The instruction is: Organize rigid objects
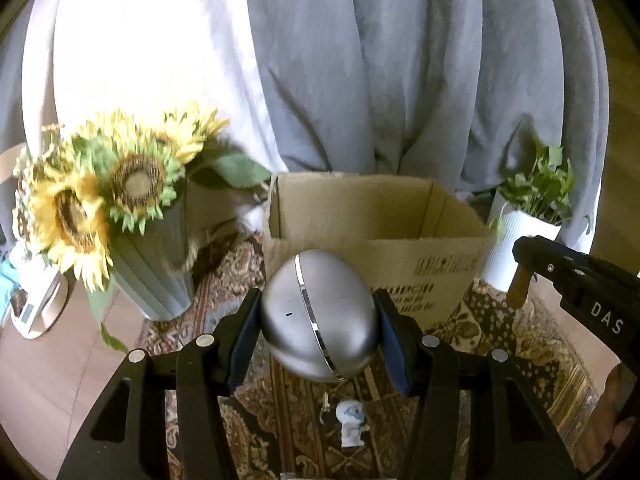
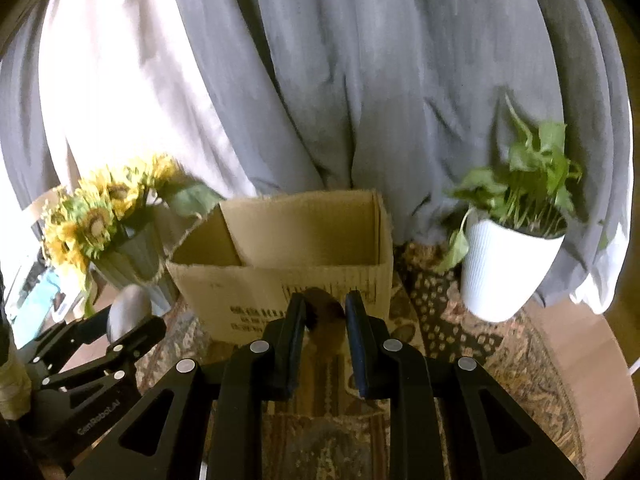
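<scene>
Silver egg-shaped object (image 1: 318,316) clamped between the left gripper (image 1: 318,330) pads, held in the air over the patterned rug (image 1: 500,344), cardboard box (image 1: 376,216) at its 12 o'clock. Left to right: sunflowers (image 1: 104,192) in a ribbed grey vase (image 1: 156,276) at 10 o'clock, open box centre, white potted plant (image 1: 524,236) at 2 o'clock. Right gripper (image 2: 325,320) closed tight on a small brown object (image 2: 326,312), also before the box; what it is, can't tell. Small white-blue figurine (image 1: 352,424) lies on the rug at 6 o'clock. Grey curtain (image 1: 360,60) hangs behind.
</scene>
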